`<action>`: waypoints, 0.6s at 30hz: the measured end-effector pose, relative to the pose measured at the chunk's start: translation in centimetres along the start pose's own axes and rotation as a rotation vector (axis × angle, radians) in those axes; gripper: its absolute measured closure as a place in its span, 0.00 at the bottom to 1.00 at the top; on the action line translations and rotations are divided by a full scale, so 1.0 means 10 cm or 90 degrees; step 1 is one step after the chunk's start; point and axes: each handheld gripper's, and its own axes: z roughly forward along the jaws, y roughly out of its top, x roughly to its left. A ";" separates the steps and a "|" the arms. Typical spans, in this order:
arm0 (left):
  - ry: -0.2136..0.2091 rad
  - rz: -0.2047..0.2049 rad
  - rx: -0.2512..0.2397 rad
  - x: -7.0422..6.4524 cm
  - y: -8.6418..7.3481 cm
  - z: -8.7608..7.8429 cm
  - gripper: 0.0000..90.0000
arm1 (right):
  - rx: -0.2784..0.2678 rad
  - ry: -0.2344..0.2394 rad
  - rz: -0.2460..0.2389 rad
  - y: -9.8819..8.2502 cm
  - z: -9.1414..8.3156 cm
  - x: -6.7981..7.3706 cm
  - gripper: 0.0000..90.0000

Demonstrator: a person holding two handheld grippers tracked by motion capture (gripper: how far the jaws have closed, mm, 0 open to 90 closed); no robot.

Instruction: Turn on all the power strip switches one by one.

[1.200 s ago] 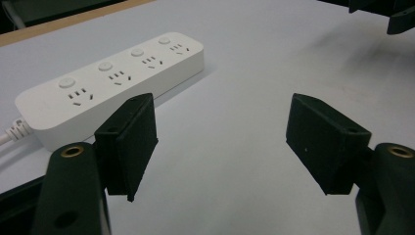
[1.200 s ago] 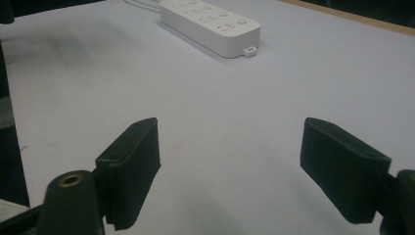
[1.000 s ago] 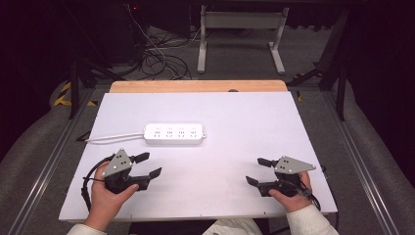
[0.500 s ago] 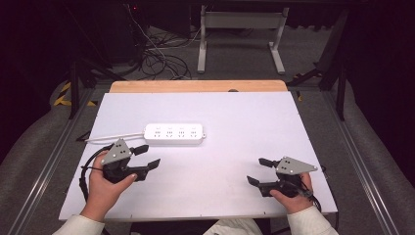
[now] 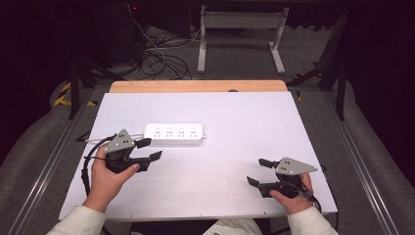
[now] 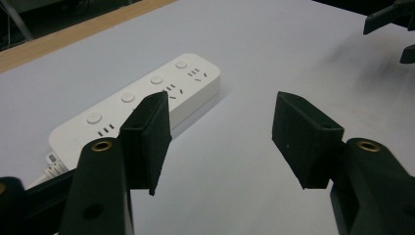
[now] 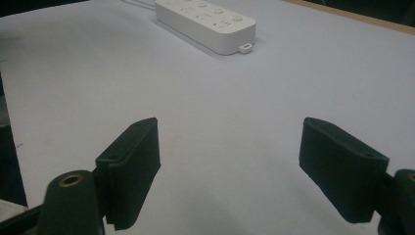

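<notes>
Power strip [image 5: 174, 134]: white, long, lying flat on the white board [image 5: 235, 196], in the board's left half and a little toward the far edge. Long axis runs across the board. Four round buttons in a row along one long side, each paired with a socket group. White cord [image 5: 115, 137] leaves the strip's left end and trails left. Small hanging loop on the strip's right end, seen in the right gripper view [image 7: 244, 47].

Left gripper [image 5: 148, 149]: just beside the strip's left end, on its near side, lifted off the board. Far jaw tip overlaps the strip's near-left corner in the high view; contact cannot be told. In the left gripper view the strip [image 6: 142, 105] sits behind and left of the left pad [image 6: 147, 137], not between the pads. Jaws fairly wide, have just been closing, nothing between them but bare board. Left hand [image 5: 110, 174] grips the body from behind; black cable loops left of the hand.

Right gripper [image 5: 258, 171]: well apart from the strip, to its right and nearer the person, low over the board. Jaws spread wide, nothing in them. Its tips point left, toward the strip's side. Right hand [image 5: 289, 198] holds it from below.

Wooden table edge [image 5: 195, 86]: beyond the strip, past the board's far side.
</notes>
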 end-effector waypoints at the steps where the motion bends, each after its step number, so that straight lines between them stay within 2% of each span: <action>1: 0.000 -0.002 0.003 0.01 0.01 0.00 0.46 | 0.000 0.001 0.000 0.00 0.00 0.00 0.26; 6: -0.002 -0.019 0.009 0.08 0.06 0.04 0.54 | 0.001 0.002 0.001 0.00 0.00 0.00 0.26; 9: -0.001 -0.026 0.014 0.15 0.09 0.08 0.63 | 0.001 0.002 -0.001 0.01 0.00 0.01 0.26; 13: 0.016 -0.029 0.026 0.25 0.14 0.13 0.76 | -0.002 0.003 -0.004 0.01 0.00 0.02 0.26; 14: 0.019 -0.037 0.030 0.30 0.15 0.17 0.83 | -0.002 0.004 -0.004 0.01 0.00 0.02 0.26; 17: 0.029 -0.033 0.039 0.34 0.17 0.21 0.93 | -0.002 0.005 -0.004 0.01 0.00 0.02 0.26; 18: 0.036 -0.030 0.041 0.37 0.19 0.22 0.93 | -0.002 0.005 -0.004 0.01 0.00 0.02 0.26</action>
